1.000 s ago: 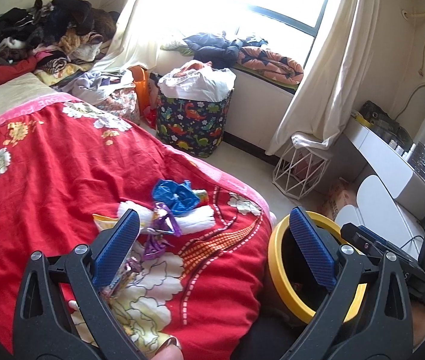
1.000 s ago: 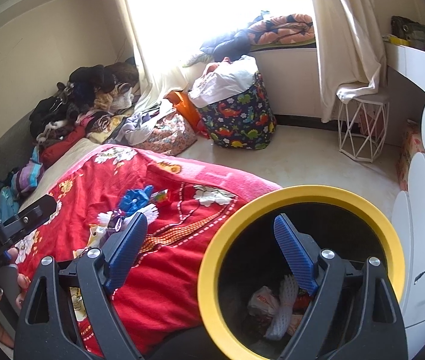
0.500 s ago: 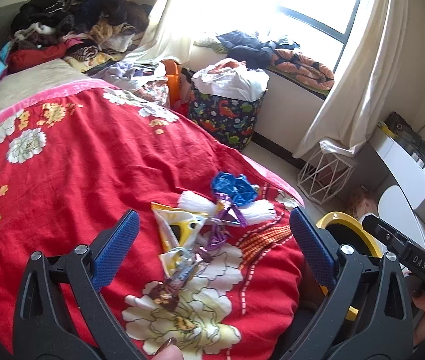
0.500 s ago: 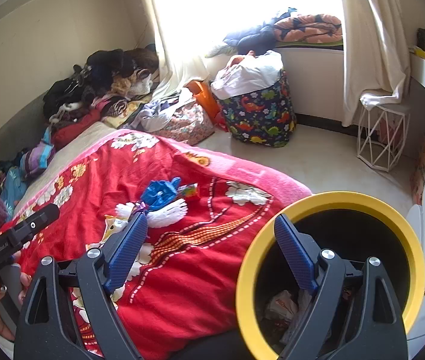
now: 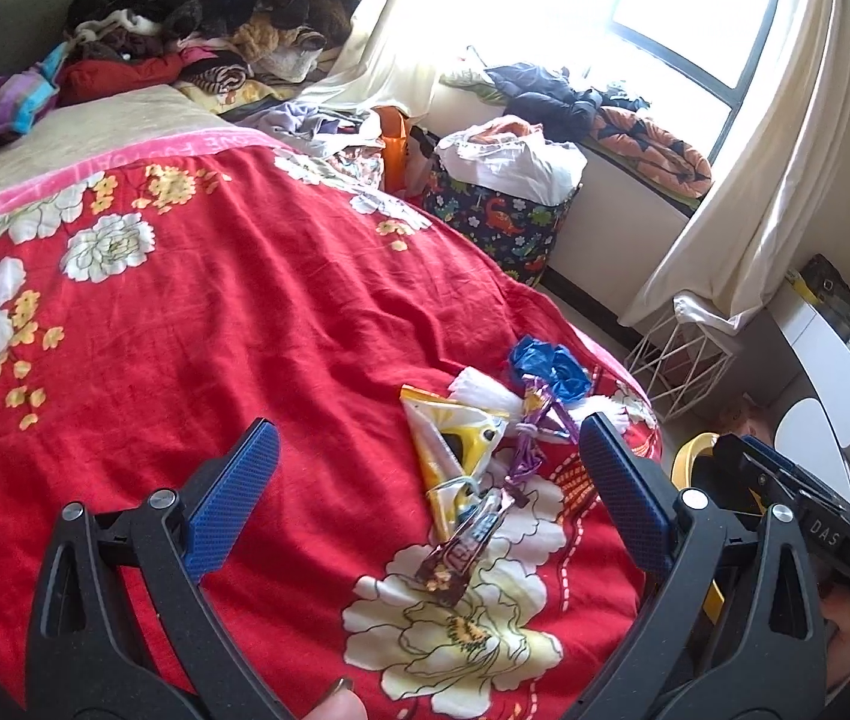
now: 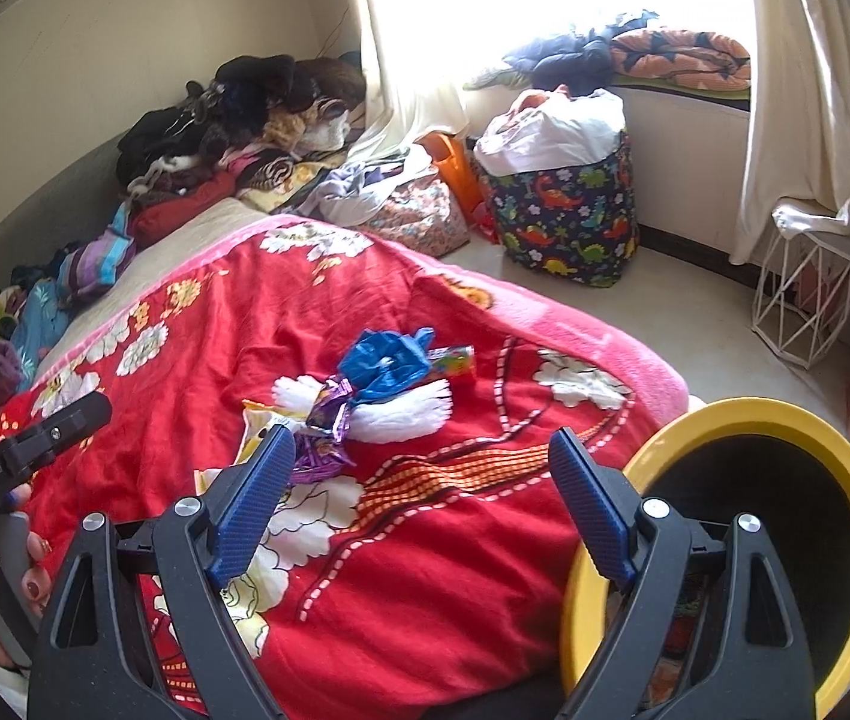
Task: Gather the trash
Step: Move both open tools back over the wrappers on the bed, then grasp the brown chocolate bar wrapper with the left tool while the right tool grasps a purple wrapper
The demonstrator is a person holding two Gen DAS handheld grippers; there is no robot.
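Wrappers (image 5: 472, 480) (yellow, purple, blue, brown) lie heaped on the red blanket (image 5: 245, 312), at one o'clock from the left gripper (image 5: 425, 498), jaws apart and empty. Right gripper (image 6: 425, 492), likewise spread, hovers beside the yellow-rimmed bin (image 6: 784, 420) at three o'clock.

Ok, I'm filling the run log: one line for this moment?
left gripper: open, over wrappers | right gripper: open, empty | yellow-rimmed bin: beside bed

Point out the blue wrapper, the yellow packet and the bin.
blue wrapper (image 6: 386, 363), right wrist view, middle of the crumpled foil.
yellow packet (image 5: 454, 438), left wrist view, its upper printed face.
bin (image 6: 766, 411), right wrist view, far side of the yellow rim.
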